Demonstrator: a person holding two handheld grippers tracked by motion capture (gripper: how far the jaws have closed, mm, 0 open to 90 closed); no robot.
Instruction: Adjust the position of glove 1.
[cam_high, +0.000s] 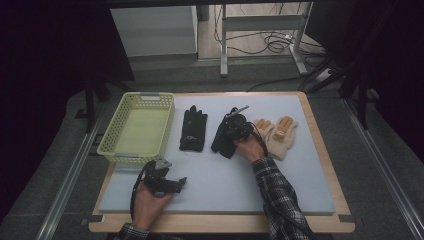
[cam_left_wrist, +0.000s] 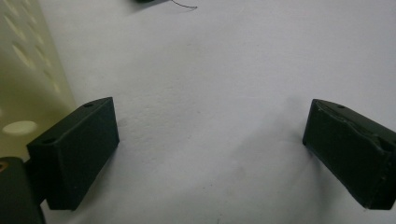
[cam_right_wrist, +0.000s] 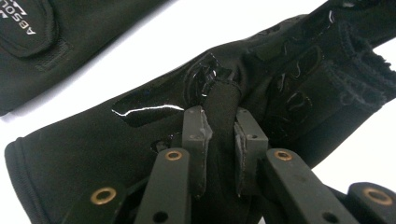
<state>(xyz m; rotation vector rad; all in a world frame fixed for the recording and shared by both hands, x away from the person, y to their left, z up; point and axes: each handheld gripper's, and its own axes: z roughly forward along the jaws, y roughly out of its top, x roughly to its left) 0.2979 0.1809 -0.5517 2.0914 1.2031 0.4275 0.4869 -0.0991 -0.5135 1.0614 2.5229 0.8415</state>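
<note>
The yellow basket (cam_high: 137, 128) stood at about ten o'clock on the desk (cam_high: 300, 190), on its pale mat, and nothing was seen inside it. In the left gripper view a stretch of its perforated wall (cam_left_wrist: 28, 70) lay at nine o'clock.

The black glove in hand (cam_high: 223, 141) lay near the centre of the desk, its long axis running from roughly one o'clock down to seven o'clock in the high view, cuff end toward seven. A second black glove (cam_high: 193, 128) lay just beside it at nine o'clock, fingers toward twelve. A pair of tan gloves (cam_high: 278, 136) lay at three o'clock of the black glove in hand, just beside the right hand (cam_high: 251, 149).

The right tongs (cam_high: 235, 131) sat directly over the black glove in hand. In the right gripper view the right tongs (cam_right_wrist: 219, 135) were closed almost fully on a raised fold of the glove's fabric (cam_right_wrist: 223, 100), which stood pinched between the two pads. The glove body (cam_right_wrist: 93, 154) spread to both sides beneath them.

The left tongs (cam_high: 176, 184) rested at about seven o'clock on the desk, held in the left hand (cam_high: 147, 205), well apart from the gloves. In the left gripper view the left tongs (cam_left_wrist: 210, 140) stood wide open over bare mat, gripping nothing.
</note>
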